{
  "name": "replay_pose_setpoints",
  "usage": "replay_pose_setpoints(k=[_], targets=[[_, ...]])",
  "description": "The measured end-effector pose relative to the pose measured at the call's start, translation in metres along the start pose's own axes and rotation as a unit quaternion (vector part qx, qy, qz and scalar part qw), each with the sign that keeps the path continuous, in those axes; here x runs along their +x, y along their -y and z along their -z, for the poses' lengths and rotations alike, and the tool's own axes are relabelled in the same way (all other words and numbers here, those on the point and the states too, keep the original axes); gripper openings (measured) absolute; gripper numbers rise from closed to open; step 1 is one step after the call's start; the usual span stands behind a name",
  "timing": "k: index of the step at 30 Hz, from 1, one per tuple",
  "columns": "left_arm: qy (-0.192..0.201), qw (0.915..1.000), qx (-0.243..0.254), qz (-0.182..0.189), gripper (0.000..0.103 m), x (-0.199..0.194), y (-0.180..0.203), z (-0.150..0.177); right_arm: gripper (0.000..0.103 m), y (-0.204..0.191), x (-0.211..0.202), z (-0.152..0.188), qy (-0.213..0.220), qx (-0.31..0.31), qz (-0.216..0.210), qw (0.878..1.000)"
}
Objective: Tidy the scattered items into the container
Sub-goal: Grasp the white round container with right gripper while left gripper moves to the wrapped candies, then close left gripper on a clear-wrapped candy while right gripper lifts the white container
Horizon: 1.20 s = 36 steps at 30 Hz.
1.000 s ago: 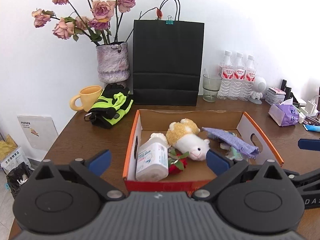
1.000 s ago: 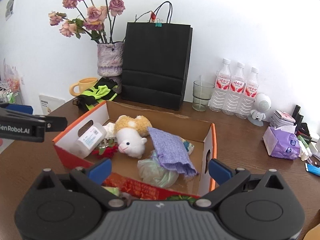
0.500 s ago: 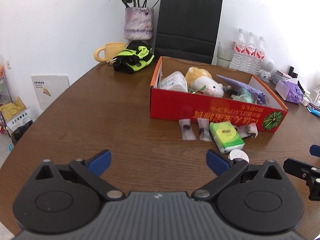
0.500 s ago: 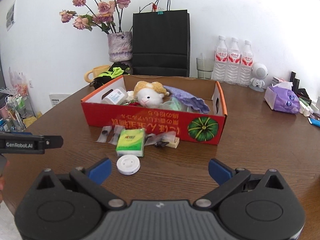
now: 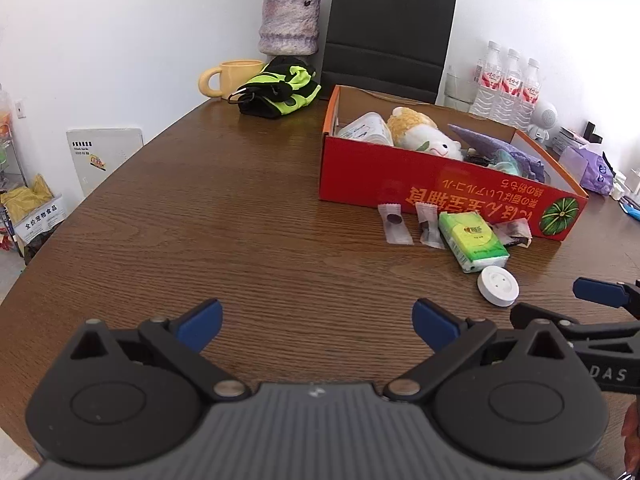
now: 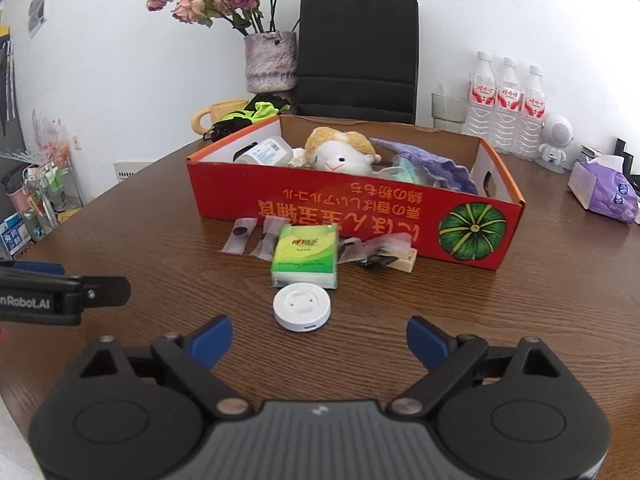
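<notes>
A red cardboard box [image 6: 352, 208] [image 5: 440, 188] stands on the brown table and holds a plush sheep [image 6: 340, 152], a white bottle [image 6: 266, 152] and a purple cloth [image 6: 432, 166]. In front of it lie a green tissue pack [image 6: 306, 256] [image 5: 472, 240], a white round disc [image 6: 302, 308] [image 5: 498, 286], two clear candy wrappers [image 6: 240, 234] [image 5: 394, 222] and more small packets [image 6: 380, 254]. My right gripper [image 6: 318, 340] is open and empty just short of the disc. My left gripper [image 5: 316, 320] is open and empty over bare table, left of the items.
A yellow mug [image 5: 232, 78], neon-and-black gloves [image 5: 280, 86], a vase of roses [image 6: 270, 60] and a black paper bag [image 6: 358, 52] stand behind the box. Three water bottles [image 6: 506, 104], a glass [image 6: 444, 110] and a purple tissue pack [image 6: 604, 192] are at the right.
Both grippers have pulled back and down from above the box to low over the table in front of it. The loose items in front of the box have come into view.
</notes>
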<state>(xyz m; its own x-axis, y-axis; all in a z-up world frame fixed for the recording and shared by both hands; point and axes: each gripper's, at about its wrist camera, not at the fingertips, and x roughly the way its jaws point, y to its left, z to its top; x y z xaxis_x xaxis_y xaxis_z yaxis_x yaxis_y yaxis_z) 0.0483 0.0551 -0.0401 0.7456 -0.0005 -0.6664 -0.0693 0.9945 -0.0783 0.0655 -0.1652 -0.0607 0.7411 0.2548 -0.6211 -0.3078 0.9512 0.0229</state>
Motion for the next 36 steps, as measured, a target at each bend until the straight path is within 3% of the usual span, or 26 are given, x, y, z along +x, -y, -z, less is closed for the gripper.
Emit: replay_pose_setpoints(k=[9, 13, 17, 22, 31, 34, 35, 36], targets=[[-0.005, 1.0000, -0.007, -0.004, 0.103, 0.021, -0.010, -0.017, 0.062, -0.011, 0.037, -0.008, -0.016, -0.017, 0.018, 1.000], [-0.013, 0.9999, 0.000, 0.007, 0.103, 0.043, 0.003, -0.032, 0.040, -0.006, 0.037, -0.008, -0.018, -0.015, 0.012, 1.000], [-0.015, 0.9996, 0.016, 0.018, 0.103, 0.066, 0.025, -0.047, 0.038, 0.009, 0.032, -0.005, -0.019, -0.006, 0.017, 1.000], [-0.021, 0.9993, 0.032, 0.004, 0.094, 0.096, 0.051, -0.060, 0.038, 0.033, 0.028, -0.003, -0.019, 0.009, 0.041, 0.999], [-0.027, 0.9975, 0.059, -0.028, 0.064, 0.117, 0.071, -0.063, 0.038, 0.061, 0.029, -0.006, -0.015, 0.028, 0.053, 0.998], [-0.028, 0.9972, 0.063, -0.026, 0.041, 0.114, 0.076, -0.064, 0.038, 0.062, 0.031, -0.009, -0.012, 0.030, 0.051, 0.998], [-0.027, 0.9971, 0.066, -0.027, 0.022, 0.113, 0.077, -0.063, 0.038, 0.062, 0.032, -0.010, -0.011, 0.031, 0.049, 0.998], [-0.026, 0.9969, 0.069, -0.027, 0.018, 0.112, 0.078, -0.062, 0.038, 0.062, 0.032, -0.010, -0.011, 0.033, 0.048, 0.998]])
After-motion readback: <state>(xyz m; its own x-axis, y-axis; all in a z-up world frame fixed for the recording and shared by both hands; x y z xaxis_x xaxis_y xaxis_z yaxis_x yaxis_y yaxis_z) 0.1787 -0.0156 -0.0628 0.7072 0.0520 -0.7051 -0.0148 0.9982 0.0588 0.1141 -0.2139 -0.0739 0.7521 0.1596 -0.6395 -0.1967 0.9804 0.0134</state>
